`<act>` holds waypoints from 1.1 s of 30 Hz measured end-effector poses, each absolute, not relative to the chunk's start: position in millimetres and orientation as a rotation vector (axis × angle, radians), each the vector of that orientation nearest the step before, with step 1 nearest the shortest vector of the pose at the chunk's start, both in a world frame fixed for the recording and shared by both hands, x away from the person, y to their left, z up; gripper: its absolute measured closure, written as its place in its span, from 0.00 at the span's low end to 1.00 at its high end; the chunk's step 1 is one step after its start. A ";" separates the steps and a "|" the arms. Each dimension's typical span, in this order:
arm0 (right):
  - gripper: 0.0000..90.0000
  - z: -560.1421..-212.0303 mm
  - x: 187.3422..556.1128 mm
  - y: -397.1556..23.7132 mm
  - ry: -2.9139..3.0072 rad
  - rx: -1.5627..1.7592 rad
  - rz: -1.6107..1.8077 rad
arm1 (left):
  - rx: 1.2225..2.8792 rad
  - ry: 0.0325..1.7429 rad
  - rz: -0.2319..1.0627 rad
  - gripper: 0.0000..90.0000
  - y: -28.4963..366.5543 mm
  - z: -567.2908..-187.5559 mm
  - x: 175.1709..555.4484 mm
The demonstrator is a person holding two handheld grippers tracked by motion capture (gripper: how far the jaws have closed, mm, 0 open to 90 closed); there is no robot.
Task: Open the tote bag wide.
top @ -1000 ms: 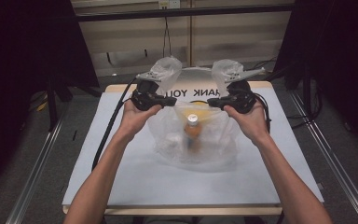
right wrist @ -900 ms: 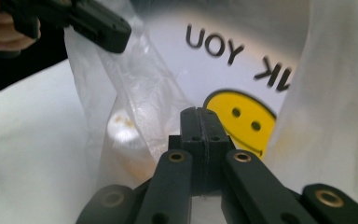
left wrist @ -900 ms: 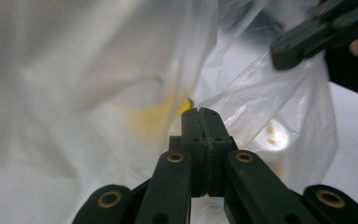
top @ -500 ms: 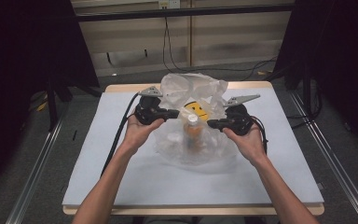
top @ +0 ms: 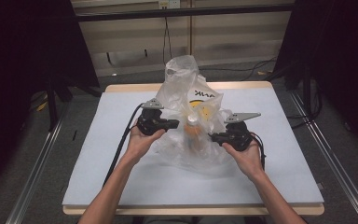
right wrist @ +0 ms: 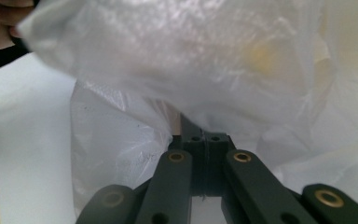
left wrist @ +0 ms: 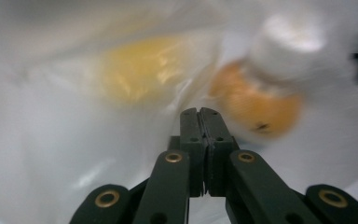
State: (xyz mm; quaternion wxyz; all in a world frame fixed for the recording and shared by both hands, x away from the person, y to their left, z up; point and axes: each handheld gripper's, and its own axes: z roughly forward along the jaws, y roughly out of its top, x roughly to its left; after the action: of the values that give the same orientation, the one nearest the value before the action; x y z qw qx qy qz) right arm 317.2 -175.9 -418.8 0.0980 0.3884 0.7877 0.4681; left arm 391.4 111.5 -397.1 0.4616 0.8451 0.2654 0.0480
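With both the left tool (top: pixel 170 124) and right tool (top: pixel 214 137) clenched on the thin clear plastic bag (top: pixel 186 88), I fear tearing it. Uneven pulling could topple the white-capped orange bottle (top: pixel 192 130) inside onto the tabletop (top: pixel 98 163).

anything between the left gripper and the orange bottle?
Yes: the bag. The bottle sits inside it, so plastic film lies between it and the left gripper. In the left gripper view the jaws are pressed together with film around them, the bottle blurred behind it. Whether they pinch the film isn't clear.
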 end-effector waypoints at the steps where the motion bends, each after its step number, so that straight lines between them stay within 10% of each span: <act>1: 1.00 -421.8 316.3 -175.9 2.330 1.149 1.391 | 2.093 0.663 0.112 0.99 110.7 -403.1 392.1; 15: 1.00 -460.5 313.6 -173.0 2.375 1.187 1.319 | 2.231 0.667 0.018 0.98 95.1 -467.4 383.9; 22: 1.00 -484.2 315.0 -172.6 2.426 1.217 1.206 | 2.118 1.039 -0.116 1.00 91.2 -479.4 362.6; 29: 1.00 -486.5 315.6 -173.8 2.421 1.216 1.187 | 2.291 0.615 0.052 1.00 117.3 -470.5 377.4; 33: 1.00 -482.9 314.8 -174.0 2.404 1.220 1.223 | 2.181 0.668 0.014 1.00 121.0 -459.8 361.5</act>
State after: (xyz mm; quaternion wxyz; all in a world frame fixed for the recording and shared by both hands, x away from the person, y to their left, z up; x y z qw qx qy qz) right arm 314.8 -174.0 -482.9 0.0906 0.4103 0.8089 0.4113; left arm 361.5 121.0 -459.8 0.4172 0.8689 0.2663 0.0057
